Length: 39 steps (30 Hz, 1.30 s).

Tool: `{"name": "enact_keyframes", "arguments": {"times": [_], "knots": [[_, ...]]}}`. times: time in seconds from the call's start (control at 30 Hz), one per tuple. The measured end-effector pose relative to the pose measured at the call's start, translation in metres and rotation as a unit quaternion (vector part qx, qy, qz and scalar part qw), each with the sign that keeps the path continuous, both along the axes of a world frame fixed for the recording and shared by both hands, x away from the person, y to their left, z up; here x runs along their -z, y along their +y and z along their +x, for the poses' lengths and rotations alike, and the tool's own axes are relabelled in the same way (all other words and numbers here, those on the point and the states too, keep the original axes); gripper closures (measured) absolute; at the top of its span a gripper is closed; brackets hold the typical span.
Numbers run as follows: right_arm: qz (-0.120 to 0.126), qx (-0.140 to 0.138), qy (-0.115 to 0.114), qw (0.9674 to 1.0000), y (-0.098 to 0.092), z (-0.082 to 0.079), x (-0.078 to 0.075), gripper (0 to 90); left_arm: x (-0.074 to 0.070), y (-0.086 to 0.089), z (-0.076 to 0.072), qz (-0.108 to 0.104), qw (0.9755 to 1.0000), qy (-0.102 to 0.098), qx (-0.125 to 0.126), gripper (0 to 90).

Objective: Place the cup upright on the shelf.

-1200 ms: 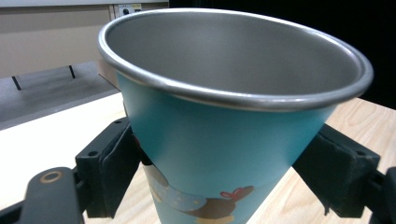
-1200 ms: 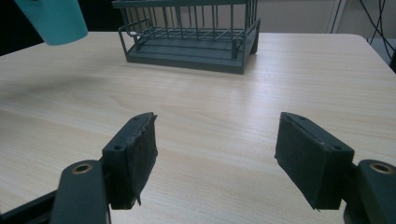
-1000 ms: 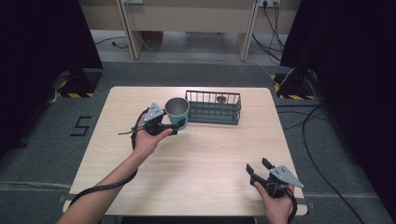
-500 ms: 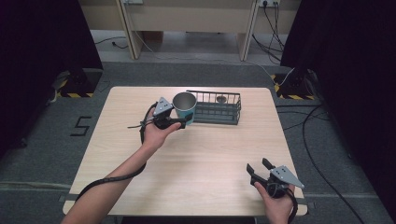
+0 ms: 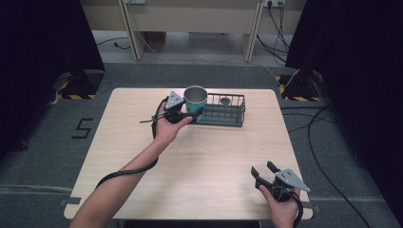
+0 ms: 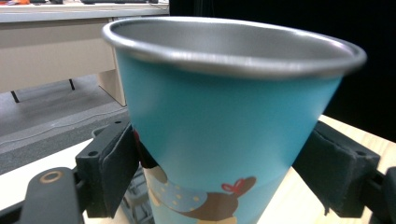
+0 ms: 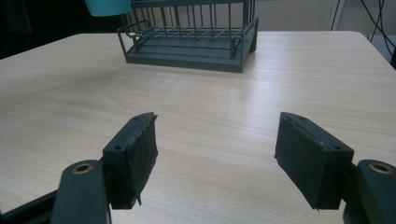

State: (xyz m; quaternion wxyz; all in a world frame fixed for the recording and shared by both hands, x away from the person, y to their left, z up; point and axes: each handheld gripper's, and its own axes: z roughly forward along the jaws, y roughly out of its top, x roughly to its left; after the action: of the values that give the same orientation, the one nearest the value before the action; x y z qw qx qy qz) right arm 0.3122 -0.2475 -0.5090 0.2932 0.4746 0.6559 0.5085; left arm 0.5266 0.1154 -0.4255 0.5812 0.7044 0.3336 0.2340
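Seen from the high view, a person's left forearm reaches from the bottom left diagonally up across a light wooden table [image 5: 142,142], the arm stretched well forward toward the far side. The left hand [image 5: 166,128] holds the left gripper [image 5: 188,115], whose grey three-cornered plate faces up and whose black cable trails back along the forearm.

The left gripper's jaws pinch a teal metal cup [image 5: 195,99] low on its body, one pad on each side. In the left gripper view the cup [image 6: 224,140] stands upright, its silver rim at the top, its wall widening upward, with a small cartoon print near the base. Both pads press against the cup's wall.

The cup is at the left end of a dark wire basket [image 5: 223,110] that sits on the far middle part of the table. In the right gripper view the bottom of the cup [image 7: 107,6] hangs above the table at the basket's [image 7: 191,42] left corner. Whether it is over the basket or just beside it cannot be told. A small round object lies inside the basket, too small to identify.

The right hand [image 5: 280,209] rests at the near right edge of the table, well apart from the basket. The right gripper [image 5: 262,171] points toward the basket, its jaws spread wide with only bare tabletop between them.
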Motion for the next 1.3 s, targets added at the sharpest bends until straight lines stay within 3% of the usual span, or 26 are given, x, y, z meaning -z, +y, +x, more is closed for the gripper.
{"name": "enact_keyframes", "arguments": {"times": [0.47,1.03,1.3], "knots": [[0.000,-0.001,0.003,1.0000,0.001,0.001,0.001,30.2,-0.013,-0.008,0.007,-0.019,0.9998,-0.004,0.001,17.2],[0.000,0.001,0.004,1.0000,-0.001,0.002,0.002,30.2,-0.030,-0.017,0.017,-0.027,0.9995,-0.015,-0.003,17.2],[0.002,0.000,0.005,1.0000,-0.001,0.002,0.003,30.2,-0.031,-0.020,0.024,-0.030,0.9994,-0.011,-0.012,17.2]]}}
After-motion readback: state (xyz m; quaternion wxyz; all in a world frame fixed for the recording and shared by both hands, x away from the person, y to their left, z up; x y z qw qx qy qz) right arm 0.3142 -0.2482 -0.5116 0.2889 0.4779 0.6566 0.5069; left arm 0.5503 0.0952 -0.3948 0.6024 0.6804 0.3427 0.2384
